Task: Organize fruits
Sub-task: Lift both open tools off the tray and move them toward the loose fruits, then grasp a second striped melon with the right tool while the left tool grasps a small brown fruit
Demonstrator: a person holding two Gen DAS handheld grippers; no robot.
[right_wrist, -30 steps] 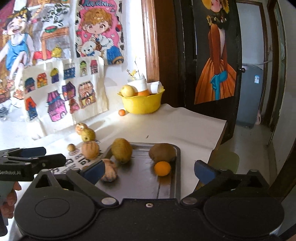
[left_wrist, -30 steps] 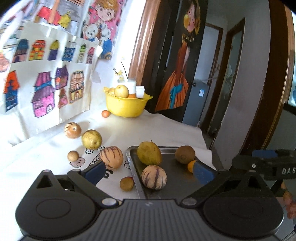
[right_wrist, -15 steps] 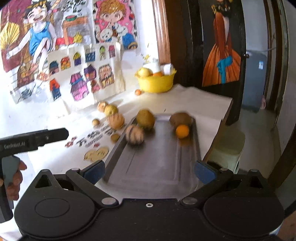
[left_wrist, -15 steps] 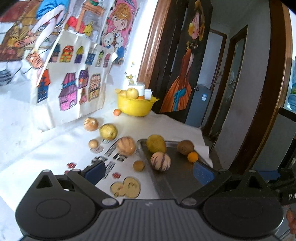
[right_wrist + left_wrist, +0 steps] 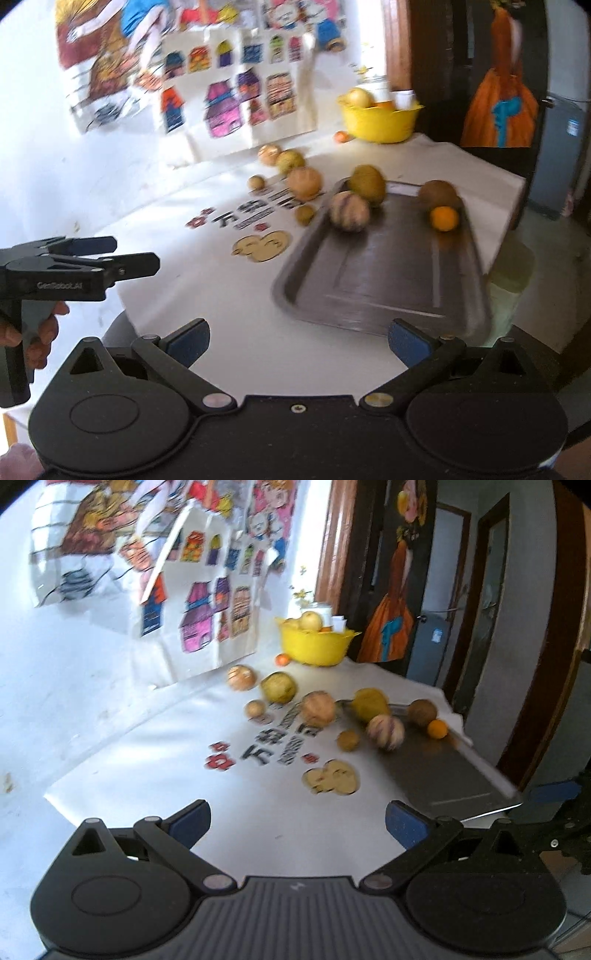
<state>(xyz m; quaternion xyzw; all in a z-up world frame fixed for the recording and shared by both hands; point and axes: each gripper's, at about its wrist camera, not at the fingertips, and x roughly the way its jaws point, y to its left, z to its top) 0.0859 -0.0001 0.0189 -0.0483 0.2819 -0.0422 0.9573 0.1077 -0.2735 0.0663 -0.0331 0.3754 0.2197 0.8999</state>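
Holding both claws wide and empty over a table of fruit

Sitting on the white table, a grey metal tray holds four fruits, all at its far end: a striped melon and a yellow-green mango on the left side, a brown kiwi and a small orange touching each other on the right side. The near part of the tray is bare metal.

Farther back, near the wall, a yellow bowl holds a pale round fruit, an orange one and some white items that are too blurred to name. One small orange fruit lies on the table just left of the bowl.

Five more fruits lie loose on the table, left of the tray: a tan round one and a yellow-green one touching at the back, a larger ribbed one just in front of them, a small brown one to the left, and another small one just beside the tray's left rim.

The left claw hangs over the near table edge with its blue-padded fingers spread wide and nothing between them. The right claw is likewise wide apart and empty, near the tray's closest edge.
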